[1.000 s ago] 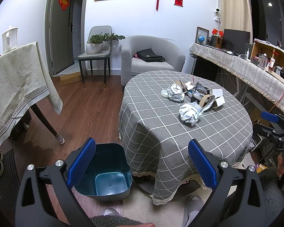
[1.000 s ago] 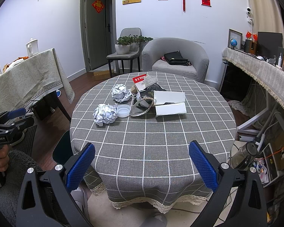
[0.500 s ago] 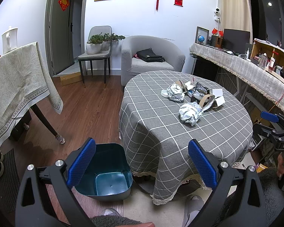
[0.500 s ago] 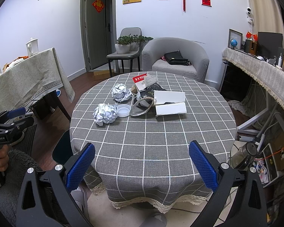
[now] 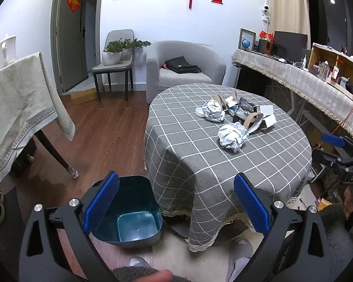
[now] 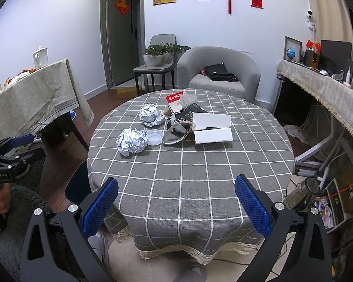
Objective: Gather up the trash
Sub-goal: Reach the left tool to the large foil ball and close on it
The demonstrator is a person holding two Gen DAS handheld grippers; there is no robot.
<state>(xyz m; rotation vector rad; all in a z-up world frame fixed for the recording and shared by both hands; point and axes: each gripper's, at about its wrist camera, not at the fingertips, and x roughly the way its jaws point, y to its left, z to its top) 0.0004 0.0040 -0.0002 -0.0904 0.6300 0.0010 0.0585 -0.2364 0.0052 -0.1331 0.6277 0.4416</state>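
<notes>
Trash lies in a heap on the round table with the grey checked cloth (image 6: 188, 178): two crumpled foil balls (image 6: 131, 141) (image 6: 151, 115), a white plastic lid (image 6: 154, 137), white cartons (image 6: 211, 120), a black wrapper and a red-and-white card (image 6: 174, 97). The near foil ball also shows in the left wrist view (image 5: 233, 135). A teal bin (image 5: 129, 213) stands on the floor left of the table. My left gripper (image 5: 176, 202) is open and empty above the bin's edge. My right gripper (image 6: 175, 203) is open and empty over the table's near edge.
A second table with a beige cloth (image 5: 18, 98) stands at the left. A grey armchair (image 6: 220, 72) with a black bag and a chair with potted plants (image 6: 156, 57) stand behind. A long covered counter (image 5: 301, 75) runs along the right.
</notes>
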